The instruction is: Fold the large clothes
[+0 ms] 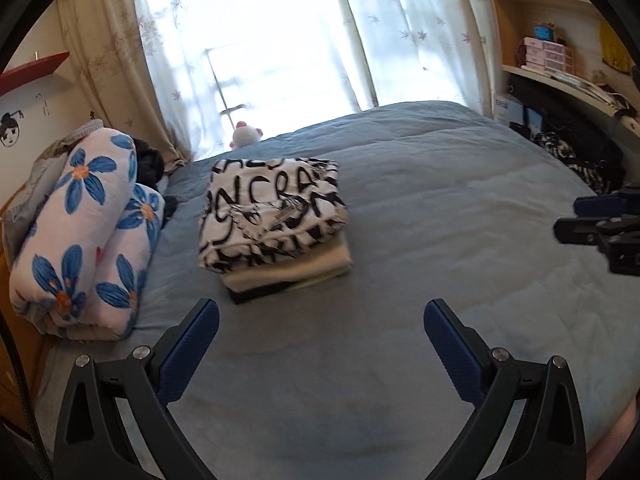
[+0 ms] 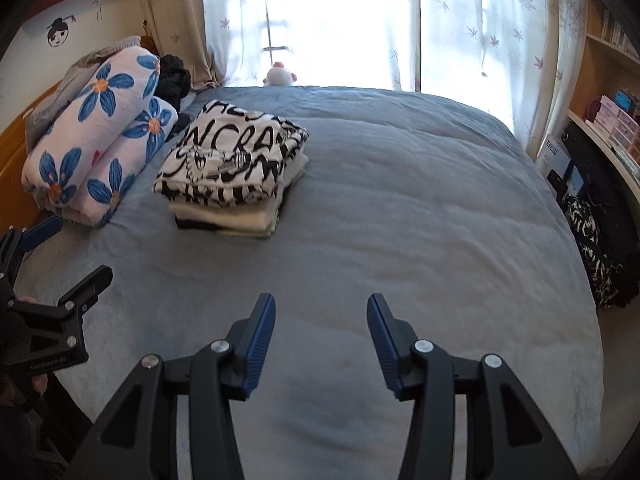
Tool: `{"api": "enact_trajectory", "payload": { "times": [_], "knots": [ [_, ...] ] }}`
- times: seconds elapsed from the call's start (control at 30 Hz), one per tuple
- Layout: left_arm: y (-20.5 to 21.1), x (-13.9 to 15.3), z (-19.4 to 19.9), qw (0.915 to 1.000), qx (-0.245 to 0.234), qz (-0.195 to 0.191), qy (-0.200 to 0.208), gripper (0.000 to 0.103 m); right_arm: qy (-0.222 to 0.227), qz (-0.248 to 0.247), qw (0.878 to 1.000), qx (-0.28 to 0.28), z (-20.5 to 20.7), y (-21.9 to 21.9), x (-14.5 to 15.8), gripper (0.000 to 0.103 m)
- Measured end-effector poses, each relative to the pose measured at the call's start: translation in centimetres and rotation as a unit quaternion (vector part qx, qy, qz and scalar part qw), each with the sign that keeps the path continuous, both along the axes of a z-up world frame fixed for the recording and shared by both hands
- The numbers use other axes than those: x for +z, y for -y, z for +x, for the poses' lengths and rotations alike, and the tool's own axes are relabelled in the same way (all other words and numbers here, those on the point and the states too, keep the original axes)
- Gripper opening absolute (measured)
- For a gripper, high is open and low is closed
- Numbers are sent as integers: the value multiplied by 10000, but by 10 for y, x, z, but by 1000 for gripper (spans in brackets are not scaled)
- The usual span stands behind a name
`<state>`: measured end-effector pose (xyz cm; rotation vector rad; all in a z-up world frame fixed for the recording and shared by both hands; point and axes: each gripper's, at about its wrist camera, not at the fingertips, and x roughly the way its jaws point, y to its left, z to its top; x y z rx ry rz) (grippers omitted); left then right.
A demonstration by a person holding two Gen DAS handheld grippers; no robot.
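A stack of folded clothes lies on the blue-grey bed cover, a black-and-white lettered garment on top of cream and dark pieces. My left gripper hovers over the near part of the bed, short of the stack, jaws wide open with nothing between them. My right gripper hangs above bare cover to the right of the stack, jaws partly open and empty. Each gripper shows at the edge of the other's view: the right gripper, the left gripper.
A rolled quilt with blue flowers lies at the bed's left side against a wooden headboard. A plush toy sits by the curtained window. Shelves and a black-and-white patterned cloth stand right of the bed.
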<state>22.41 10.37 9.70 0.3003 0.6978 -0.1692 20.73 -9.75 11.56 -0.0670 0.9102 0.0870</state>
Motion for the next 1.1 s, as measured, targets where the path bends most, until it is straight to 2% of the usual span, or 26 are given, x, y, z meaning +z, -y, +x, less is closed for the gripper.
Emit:
{"api": "enact_trajectory", "payload": {
  "times": [0.07,0.2,0.37,0.5,0.67,0.93,1.1],
  "knots": [
    [6,-16,-16,9998,0,-164,-89,102,-60,-24,9999,-110,-15,4,-16,49],
    [9,-52,-44,9979,90,-535,-363,102,-134,-86,9994,-320,-47,14,-54,67],
    [7,-93,-76,9949,424,-687,-611,102,-32,-125,9984,-559,-93,21,-87,69],
    [3,-110,-101,9908,707,-877,-747,102,-68,257,9963,-821,-126,30,-100,69],
    [5,-113,-131,9830,917,-1259,-972,102,-198,628,9940,-872,-154,30,-111,69],
    [23,-99,-163,9835,970,-1245,-882,102,169,391,9958,-806,-175,19,-99,70],
    [35,-96,-170,9873,945,-1024,-761,102,332,263,9964,-737,-180,16,-96,70]
  ]
}}
